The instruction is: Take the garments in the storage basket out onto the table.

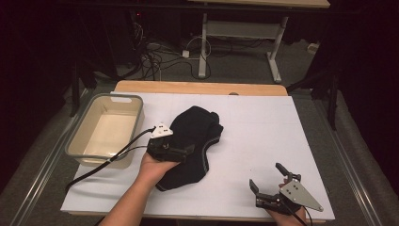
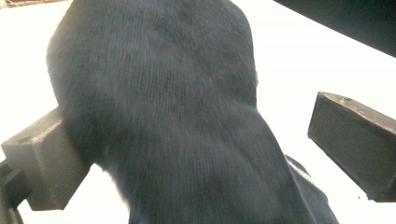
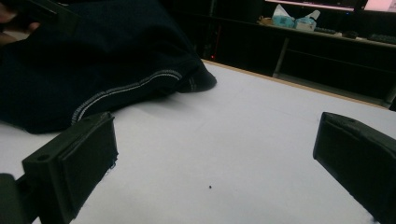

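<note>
Right now the left gripper (image 1: 181,153) sits at the left edge of the black garment (image 1: 193,141), jaws spread wide w/ the knit fabric between them; in the left gripper view the cloth (image 2: 163,116) bulges between the two pads, lying against the left one and clear of the right, so nothing is clamped. No earlier pic to compare. The garment lies bunched mid-table on the white table cover (image 1: 263,122), just right of the basin, its stitched hem toward the near edge.

Right gripper (image 1: 268,181) rests near the front right corner, jaws wide apart, holding nothing; the garment is well apart from it.

To do the step well, probably: push the left jaws deeper over a thick fold before closing, so the grip takes several layers, not one loose edge. Bring the right gripper in to take the opposite side, or the cloth may drag and unroll.

Basin (image 1: 82,150), grey-rimmed, cream inside, at the table's left edge: empty as far as visible.
</note>
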Demonstrator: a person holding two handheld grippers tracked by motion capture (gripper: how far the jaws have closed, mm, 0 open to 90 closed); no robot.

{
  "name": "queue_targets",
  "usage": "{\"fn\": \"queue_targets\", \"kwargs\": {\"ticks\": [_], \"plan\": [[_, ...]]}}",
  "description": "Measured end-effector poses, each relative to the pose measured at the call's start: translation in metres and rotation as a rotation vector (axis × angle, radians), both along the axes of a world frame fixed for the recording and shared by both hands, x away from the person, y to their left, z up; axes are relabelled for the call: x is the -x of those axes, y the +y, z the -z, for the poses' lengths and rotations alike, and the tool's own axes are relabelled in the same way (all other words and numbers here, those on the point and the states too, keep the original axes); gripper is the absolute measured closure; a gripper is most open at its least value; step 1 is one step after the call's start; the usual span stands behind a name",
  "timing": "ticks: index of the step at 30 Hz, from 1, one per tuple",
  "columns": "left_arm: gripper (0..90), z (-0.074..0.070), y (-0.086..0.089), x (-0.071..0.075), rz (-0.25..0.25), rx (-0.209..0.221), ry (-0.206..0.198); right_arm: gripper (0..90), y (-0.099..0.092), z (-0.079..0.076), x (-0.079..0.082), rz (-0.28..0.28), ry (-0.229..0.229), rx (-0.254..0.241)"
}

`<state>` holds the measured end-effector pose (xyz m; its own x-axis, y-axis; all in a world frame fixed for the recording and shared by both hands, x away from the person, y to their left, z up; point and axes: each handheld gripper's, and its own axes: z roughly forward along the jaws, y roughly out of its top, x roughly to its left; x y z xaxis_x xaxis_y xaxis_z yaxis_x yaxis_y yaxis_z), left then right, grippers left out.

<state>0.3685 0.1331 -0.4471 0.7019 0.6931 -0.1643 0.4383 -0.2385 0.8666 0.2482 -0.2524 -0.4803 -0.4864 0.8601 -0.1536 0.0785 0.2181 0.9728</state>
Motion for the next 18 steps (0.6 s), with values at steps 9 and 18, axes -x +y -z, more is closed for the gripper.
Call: {"fn": "queue_targets", "kwargs": {"ticks": [9, 18], "plan": [[0.0, 0.017, 0.031, 0.034, -0.011, 0.017, -0.01, 0.2, 0.004, -0.001, -0.001, -0.016, 0.0, -0.002], [0.0, 0.034, 0.057, 0.068, -0.023, 0.018, 0.011, 0.4, 0.017, -0.002, -0.008, -0.069, -0.001, -0.016]]}}
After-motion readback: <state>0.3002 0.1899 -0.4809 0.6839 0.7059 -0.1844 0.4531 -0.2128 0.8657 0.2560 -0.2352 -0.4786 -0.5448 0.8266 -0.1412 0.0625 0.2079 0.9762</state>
